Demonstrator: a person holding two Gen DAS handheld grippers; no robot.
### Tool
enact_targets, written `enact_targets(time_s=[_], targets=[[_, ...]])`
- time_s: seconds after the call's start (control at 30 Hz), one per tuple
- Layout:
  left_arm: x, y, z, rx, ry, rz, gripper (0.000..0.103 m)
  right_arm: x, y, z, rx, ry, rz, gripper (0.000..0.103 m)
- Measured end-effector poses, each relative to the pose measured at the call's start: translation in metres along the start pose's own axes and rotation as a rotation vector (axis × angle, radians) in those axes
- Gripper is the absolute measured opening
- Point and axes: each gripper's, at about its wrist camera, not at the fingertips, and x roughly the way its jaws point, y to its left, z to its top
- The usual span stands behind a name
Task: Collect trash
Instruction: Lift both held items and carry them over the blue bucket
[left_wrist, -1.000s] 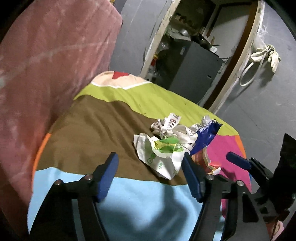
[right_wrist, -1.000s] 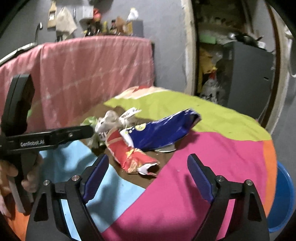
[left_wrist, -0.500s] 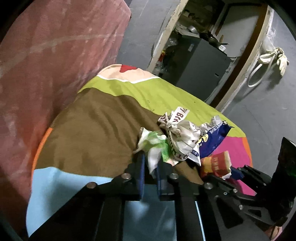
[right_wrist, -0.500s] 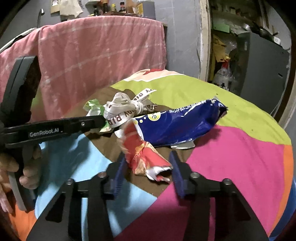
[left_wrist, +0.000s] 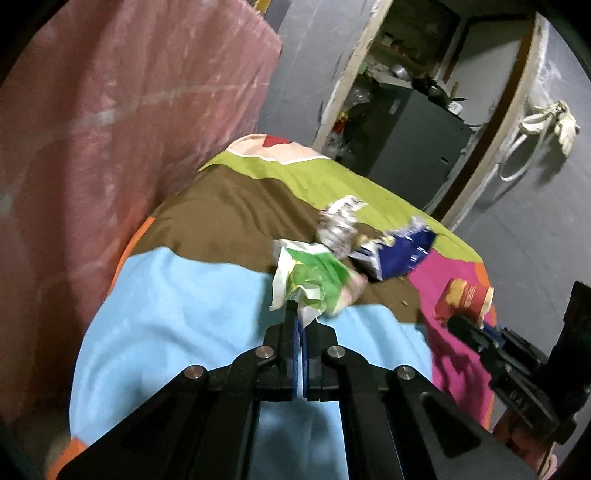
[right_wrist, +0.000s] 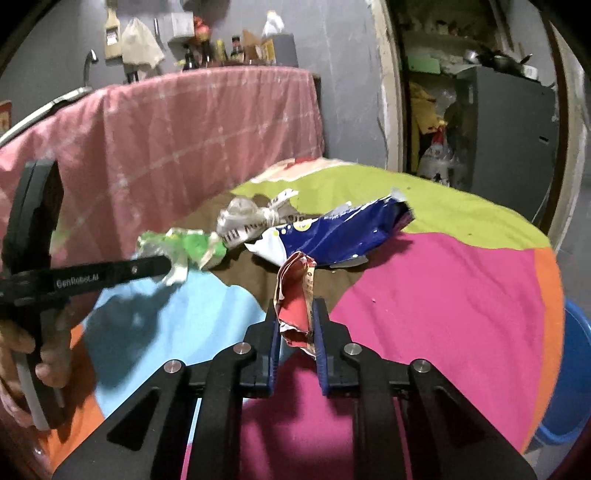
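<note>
My right gripper (right_wrist: 295, 332) now pinches the red wrapper (right_wrist: 295, 295) tight and has lifted it off the colorful cloth (right_wrist: 443, 295); half a second ago its fingers were only closing around it. My left gripper (left_wrist: 300, 325) is squeezed shut on the green and white wrapper (left_wrist: 314, 277), which has come up and away from the pile. Farther back, the blue chip bag (right_wrist: 343, 232) and the crumpled white wrapper (right_wrist: 251, 218) stay on the cloth.
</note>
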Motion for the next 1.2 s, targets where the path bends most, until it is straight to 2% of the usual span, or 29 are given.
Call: enact_targets(time_s=[0.2, 0.37, 0.5, 0.73, 0.9, 1.07, 1.2], targets=[[-0.023, -0.039, -0.012, 0.085, -0.054, -0.052, 0.000, -0.044, -0.007, -0.007, 0.031, -0.113, -0.050, 0.014], [-0.034, -0.083, -0.012, 0.163, -0.130, -0.122, 0.000, -0.092, -0.017, -0.012, 0.036, -0.249, -0.124, 0.014], [-0.038, -0.121, -0.008, 0.214, -0.202, -0.197, 0.000, -0.121, -0.024, -0.014, 0.029, -0.347, -0.204, 0.014], [-0.025, -0.189, -0.002, 0.264, -0.324, -0.324, 0.000, -0.174, -0.052, -0.011, 0.025, -0.520, -0.405, 0.014], [-0.010, -0.235, 0.004, 0.295, -0.403, -0.379, 0.000, -0.197, -0.083, -0.009, 0.026, -0.595, -0.527, 0.014], [0.008, -0.268, 0.006, 0.329, -0.434, -0.407, 0.000, -0.208, -0.109, -0.012, 0.004, -0.643, -0.649, 0.014], [0.024, -0.293, 0.007, 0.357, -0.455, -0.413, 0.000, -0.208, -0.128, -0.014, 0.001, -0.673, -0.708, 0.014]])
